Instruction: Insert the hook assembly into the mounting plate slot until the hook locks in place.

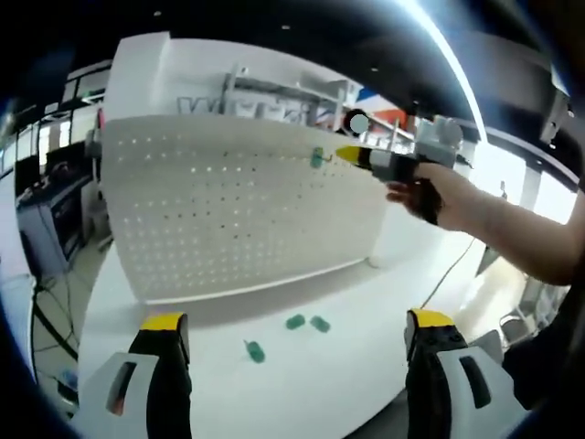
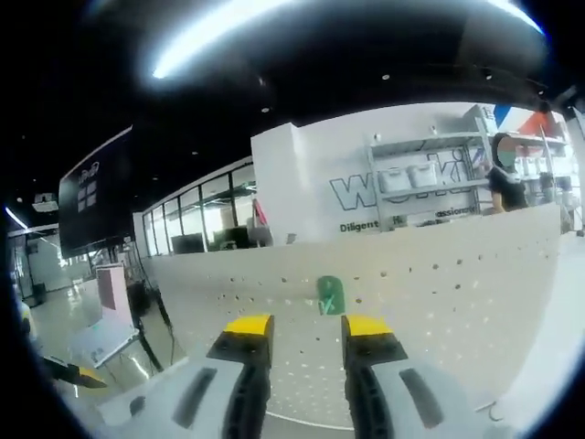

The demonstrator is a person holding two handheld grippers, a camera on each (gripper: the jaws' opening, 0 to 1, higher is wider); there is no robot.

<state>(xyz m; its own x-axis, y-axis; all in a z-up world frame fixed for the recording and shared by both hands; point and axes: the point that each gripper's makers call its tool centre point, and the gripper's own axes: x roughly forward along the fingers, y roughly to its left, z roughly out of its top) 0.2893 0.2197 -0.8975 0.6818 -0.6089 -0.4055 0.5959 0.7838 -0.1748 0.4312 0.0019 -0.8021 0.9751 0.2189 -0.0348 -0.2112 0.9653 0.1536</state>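
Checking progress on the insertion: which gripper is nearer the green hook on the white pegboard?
Right. The right gripper is up at the green hook on the white pegboard; the left gripper hangs back above the table.

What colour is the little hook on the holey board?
Green; the hook on the pegboard shows best in the right gripper view.

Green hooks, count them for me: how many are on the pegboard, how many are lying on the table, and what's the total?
Green hooks on the pegboard: 1
Green hooks lying on the table: 3
Total: 4
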